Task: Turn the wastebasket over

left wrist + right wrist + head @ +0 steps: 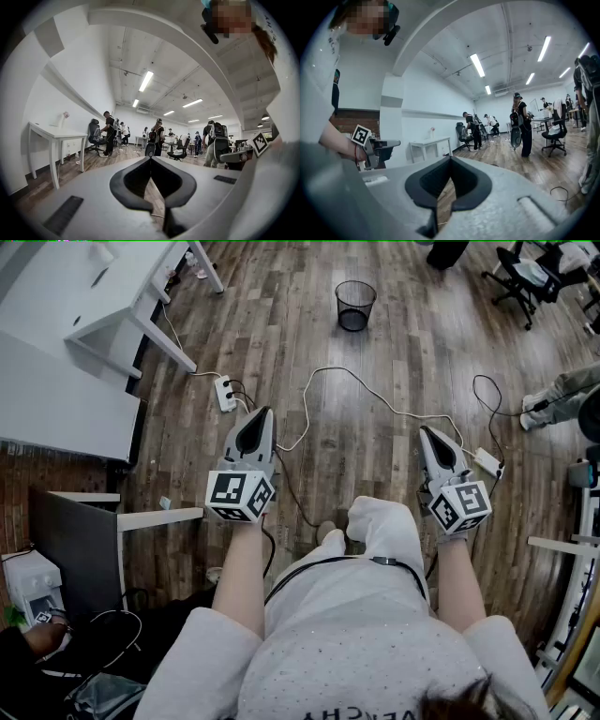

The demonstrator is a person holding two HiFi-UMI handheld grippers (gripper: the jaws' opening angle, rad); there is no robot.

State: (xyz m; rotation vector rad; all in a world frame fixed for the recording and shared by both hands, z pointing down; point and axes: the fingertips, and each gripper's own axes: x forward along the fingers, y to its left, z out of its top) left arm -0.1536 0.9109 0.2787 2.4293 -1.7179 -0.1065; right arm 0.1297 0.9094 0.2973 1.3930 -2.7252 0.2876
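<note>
Wastebasket (355, 306): one, black wire mesh, standing upright with its mouth up on the wooden floor (412, 352), well ahead of both hand-held grippers and touched by neither. Hand-held grippers: two. The left hand-held gripper (263, 414) and right hand-held gripper (428, 433) are each clenched, jaws fully together with nothing between them. Power strip (225, 393): one, just ahead of the left hand-held gripper. Cables (375, 392) trail from it across the floor toward the right hand-held gripper.
</note>
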